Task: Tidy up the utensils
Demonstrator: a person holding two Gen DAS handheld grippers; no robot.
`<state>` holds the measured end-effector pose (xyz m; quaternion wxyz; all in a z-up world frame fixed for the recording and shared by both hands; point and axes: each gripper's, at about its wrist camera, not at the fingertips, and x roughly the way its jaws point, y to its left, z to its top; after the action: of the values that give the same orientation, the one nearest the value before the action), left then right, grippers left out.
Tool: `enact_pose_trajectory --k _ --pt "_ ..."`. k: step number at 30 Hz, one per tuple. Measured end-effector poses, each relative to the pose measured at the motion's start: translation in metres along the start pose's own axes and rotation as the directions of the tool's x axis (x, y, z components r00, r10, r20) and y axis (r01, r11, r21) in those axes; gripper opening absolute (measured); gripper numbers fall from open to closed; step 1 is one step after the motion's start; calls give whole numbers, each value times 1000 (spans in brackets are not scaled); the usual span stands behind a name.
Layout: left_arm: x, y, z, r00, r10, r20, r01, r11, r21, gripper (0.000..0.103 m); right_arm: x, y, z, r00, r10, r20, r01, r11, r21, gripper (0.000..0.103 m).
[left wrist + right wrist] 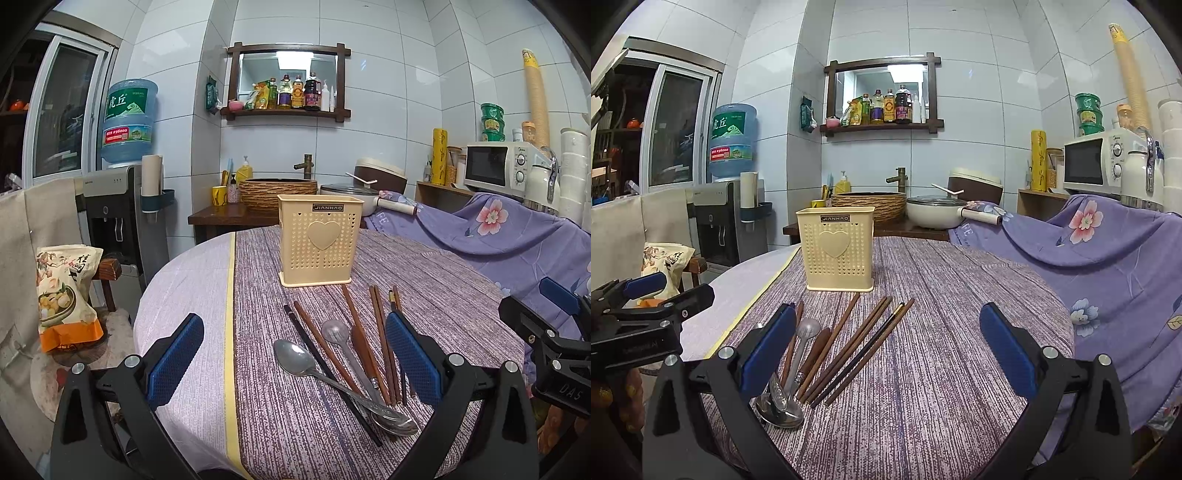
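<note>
- The round tabletop (303,424), draped in a purple-and-white streaked cloth with a pale yellow stripe, is filling the lower part of both views; its near edge is being cut off by the frame and by the black gripper bodies.
- The lilac floral bedsheet (1108,258) is covering whatever stands on the right, so its shape cannot be made out.
- The cream perforated plastic utensil holder with a heart on its front (320,245) is standing upright on the tabletop, just behind the utensils and apart from them; its inside is hidden.
- The utensils are lying loose in a fan on the cloth: brown wooden chopsticks (382,343), one black chopstick (328,373), a large steel spoon (295,358) and a smaller steel spoon (335,332), their near ends overlapping in a pile that is hard to sort out.
- The left hand-held gripper (293,358) is hovering over the utensils, blue-padded jaws spread wide, gripping nothing; its right pad is hiding parts of the right-hand chopsticks.
- The right hand-held gripper (886,354) is hovering likewise, wide apart and empty, its left pad covering parts of the spoons (798,354).
</note>
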<state>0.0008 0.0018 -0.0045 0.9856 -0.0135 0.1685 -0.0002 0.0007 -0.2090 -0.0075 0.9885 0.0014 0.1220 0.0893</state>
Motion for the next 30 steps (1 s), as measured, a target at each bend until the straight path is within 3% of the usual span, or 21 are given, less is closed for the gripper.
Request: enact_pose_trajectory --k 30 --pt "0 -1 -2 1000 -1 -1 1 1000 -3 97 2 2 -1 1000 5 -11 -4 1000 4 98"
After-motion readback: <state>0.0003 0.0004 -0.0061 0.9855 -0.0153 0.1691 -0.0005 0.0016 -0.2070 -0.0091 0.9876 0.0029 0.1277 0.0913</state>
